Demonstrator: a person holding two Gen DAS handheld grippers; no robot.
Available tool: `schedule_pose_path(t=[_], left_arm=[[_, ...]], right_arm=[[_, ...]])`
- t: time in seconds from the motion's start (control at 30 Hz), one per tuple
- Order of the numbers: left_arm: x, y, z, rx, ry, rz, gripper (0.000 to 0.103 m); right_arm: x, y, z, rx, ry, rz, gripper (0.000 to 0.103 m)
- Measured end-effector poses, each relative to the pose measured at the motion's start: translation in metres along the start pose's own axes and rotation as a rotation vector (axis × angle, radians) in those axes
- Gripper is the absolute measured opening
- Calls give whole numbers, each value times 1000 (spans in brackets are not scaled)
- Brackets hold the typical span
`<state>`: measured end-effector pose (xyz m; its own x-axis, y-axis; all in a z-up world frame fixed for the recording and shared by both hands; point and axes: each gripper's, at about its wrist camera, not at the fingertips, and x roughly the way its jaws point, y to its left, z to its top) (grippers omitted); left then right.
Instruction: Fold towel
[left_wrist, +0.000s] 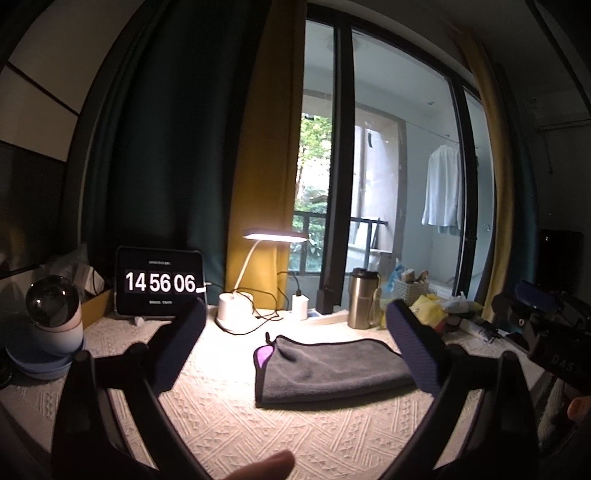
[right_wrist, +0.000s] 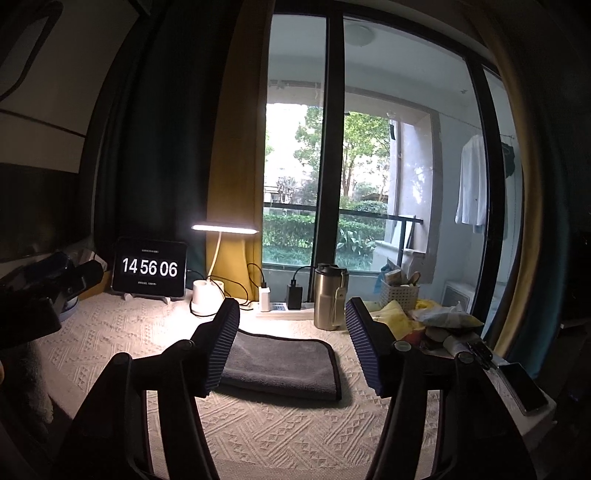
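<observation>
A grey towel (left_wrist: 325, 365) lies folded flat on the cream patterned tablecloth (left_wrist: 258, 435), with a purple corner (left_wrist: 264, 356) turned up at its left end. My left gripper (left_wrist: 295, 339) is open and empty, held above the table in front of the towel. In the right wrist view the same towel (right_wrist: 280, 363) lies between my fingers. My right gripper (right_wrist: 291, 339) is open and empty, raised above the near edge of the towel. The right gripper's body also shows at the right edge of the left wrist view (left_wrist: 546, 325).
At the back stand a tablet clock (left_wrist: 160, 282), a lit desk lamp (left_wrist: 236, 314), a steel tumbler (left_wrist: 362, 299) and a power strip (right_wrist: 284, 310). A basket (right_wrist: 400, 293) and bags (right_wrist: 439, 317) clutter the right. A round speaker (left_wrist: 51, 332) sits left. A phone (right_wrist: 524, 387) lies right.
</observation>
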<state>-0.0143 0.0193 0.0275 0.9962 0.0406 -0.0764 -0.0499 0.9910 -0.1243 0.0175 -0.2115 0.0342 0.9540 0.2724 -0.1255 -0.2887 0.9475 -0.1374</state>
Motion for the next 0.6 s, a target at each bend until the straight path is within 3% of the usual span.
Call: schedule_pose_path(t=[0.6], left_arm=[[2, -7, 1, 17, 12, -27, 99]], right_arm=[[3, -3, 1, 7, 17, -1, 63]])
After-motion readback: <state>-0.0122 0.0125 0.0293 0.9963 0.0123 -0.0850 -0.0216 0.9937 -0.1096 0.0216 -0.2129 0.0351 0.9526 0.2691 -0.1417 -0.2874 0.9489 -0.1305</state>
